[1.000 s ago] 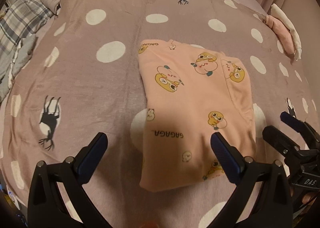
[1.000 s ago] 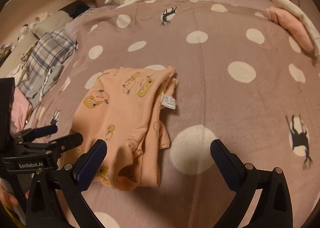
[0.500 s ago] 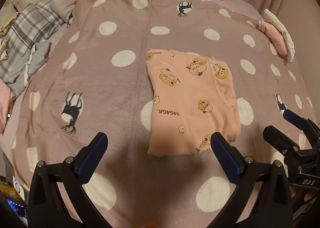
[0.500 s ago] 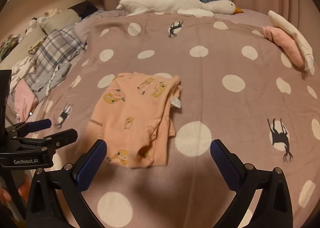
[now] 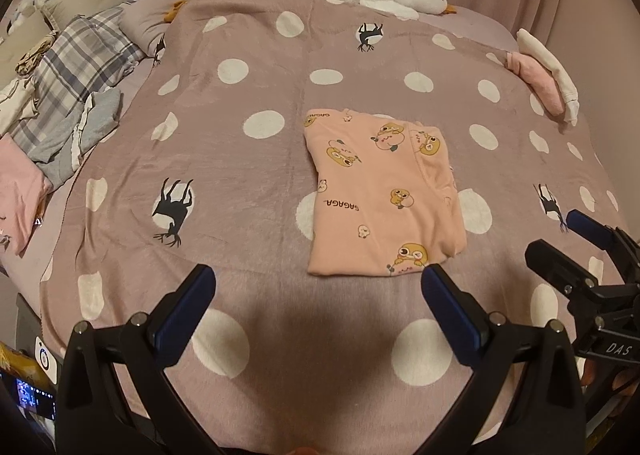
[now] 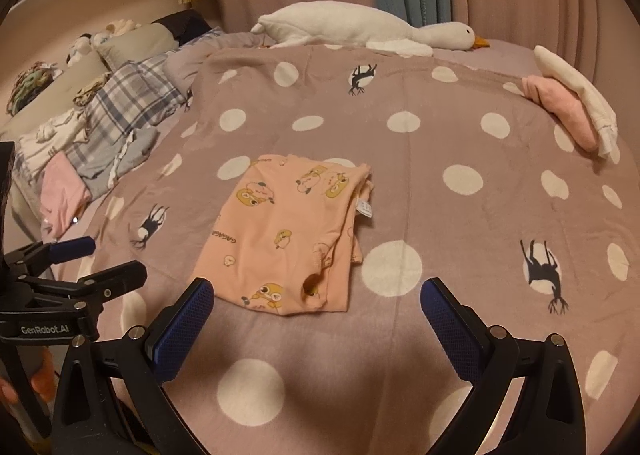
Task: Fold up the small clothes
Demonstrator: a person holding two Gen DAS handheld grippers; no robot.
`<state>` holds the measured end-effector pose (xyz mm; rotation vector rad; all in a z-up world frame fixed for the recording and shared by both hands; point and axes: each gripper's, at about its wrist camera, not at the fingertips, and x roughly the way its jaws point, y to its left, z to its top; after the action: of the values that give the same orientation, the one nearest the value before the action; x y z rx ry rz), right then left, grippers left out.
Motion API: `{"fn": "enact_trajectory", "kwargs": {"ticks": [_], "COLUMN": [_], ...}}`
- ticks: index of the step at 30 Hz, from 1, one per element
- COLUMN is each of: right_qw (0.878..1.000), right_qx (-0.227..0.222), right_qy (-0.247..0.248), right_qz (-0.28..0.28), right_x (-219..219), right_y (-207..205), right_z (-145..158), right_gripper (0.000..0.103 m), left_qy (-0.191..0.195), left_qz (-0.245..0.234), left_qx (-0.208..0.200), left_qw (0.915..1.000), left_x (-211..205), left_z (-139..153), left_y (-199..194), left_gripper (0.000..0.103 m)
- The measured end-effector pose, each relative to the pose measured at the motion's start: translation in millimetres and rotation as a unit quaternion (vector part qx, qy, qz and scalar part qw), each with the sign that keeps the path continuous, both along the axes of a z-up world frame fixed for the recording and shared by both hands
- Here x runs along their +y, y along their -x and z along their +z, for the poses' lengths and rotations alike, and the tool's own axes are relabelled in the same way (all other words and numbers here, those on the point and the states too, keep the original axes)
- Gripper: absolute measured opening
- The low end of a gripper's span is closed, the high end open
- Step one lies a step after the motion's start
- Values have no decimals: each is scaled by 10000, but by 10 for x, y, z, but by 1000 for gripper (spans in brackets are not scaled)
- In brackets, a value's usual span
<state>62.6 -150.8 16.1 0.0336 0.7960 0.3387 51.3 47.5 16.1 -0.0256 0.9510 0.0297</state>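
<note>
Holding both tongs spread wide and empty, you have the left tongs [image 5: 318, 305] and right tongs [image 6: 316, 313] poised above the near edge of the bed [image 5: 256, 191]. The folded peach garment [image 5: 380, 191] lies flat on the dotted blanket [image 6: 460, 135], just beyond the fingertips. A folded pink and white pile [image 6: 572, 115] sits at the far right.

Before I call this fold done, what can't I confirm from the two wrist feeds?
- Underside layers of the folded peach garment: covered by its own top layer, both views.
- Care label text: too small, right wrist view.
- Pile of clothes: its left part cut off by the fisheye rim, left wrist view.
- Folded pink and white stack: squeezed near the fisheye rim, piece count unclear.
</note>
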Motion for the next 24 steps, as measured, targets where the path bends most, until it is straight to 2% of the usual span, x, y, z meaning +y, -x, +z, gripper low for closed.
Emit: {"fn": "enact_trajectory", "kwargs": {"ticks": [24], "right_qw": [9999], "right_qx": [-86], "right_qy": [-9], "right_qz": [52], "right_x": [44], "right_y": [123], "right_z": [51], "right_gripper": [102], "left_qy": [-27], "left_qz": [-4], "left_qx": [-177], "left_qw": [9998], "left_x": [-16], "left_z": [119], "left_y": [193], "left_gripper": [103]}}
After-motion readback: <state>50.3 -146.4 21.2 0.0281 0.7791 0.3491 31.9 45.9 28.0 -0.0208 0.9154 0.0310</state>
